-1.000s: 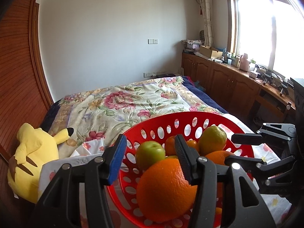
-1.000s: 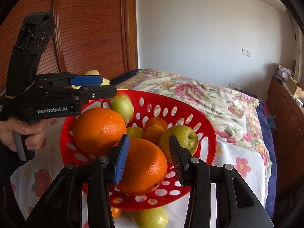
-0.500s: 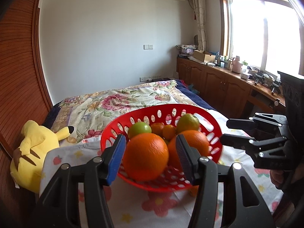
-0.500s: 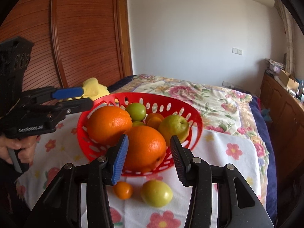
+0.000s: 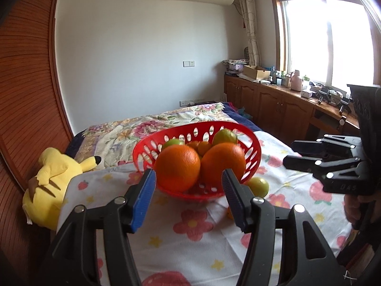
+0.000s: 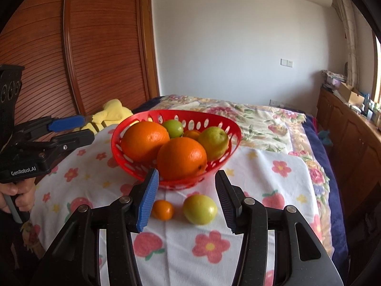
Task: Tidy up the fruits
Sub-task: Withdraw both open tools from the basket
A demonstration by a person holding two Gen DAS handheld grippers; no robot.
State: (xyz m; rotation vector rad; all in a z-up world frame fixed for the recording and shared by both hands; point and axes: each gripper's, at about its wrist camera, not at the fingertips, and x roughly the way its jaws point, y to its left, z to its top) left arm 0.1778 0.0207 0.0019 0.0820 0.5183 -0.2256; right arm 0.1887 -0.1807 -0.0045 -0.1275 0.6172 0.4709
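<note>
A red perforated basket [image 6: 133, 124] [image 5: 142, 150] stands on a flowered white cloth [image 6: 273, 186] on the bed. It holds two big oranges [image 6: 182, 158], green-yellow fruits [image 6: 214, 139] and small oranges. A small orange [image 6: 163, 210] and a yellow-green fruit [image 6: 200, 209] lie loose on the cloth in front of the basket; the yellow-green fruit also shows in the left wrist view [image 5: 258, 186]. My left gripper [image 5: 189, 199] is open and empty, short of the basket. My right gripper [image 6: 184, 199] is open and empty, above the loose fruits.
A yellow plush toy [image 5: 52, 181] lies at the cloth's left edge by a wooden wardrobe [image 6: 95, 47]. A floral bedspread [image 6: 262, 121] lies behind the basket. Wooden cabinets [image 5: 281, 112] with clutter run along the window wall on the right.
Both grippers have pulled back and away from the basket, so it looks smaller and the two loose fruits on the cloth have come into view. Both stay open.
</note>
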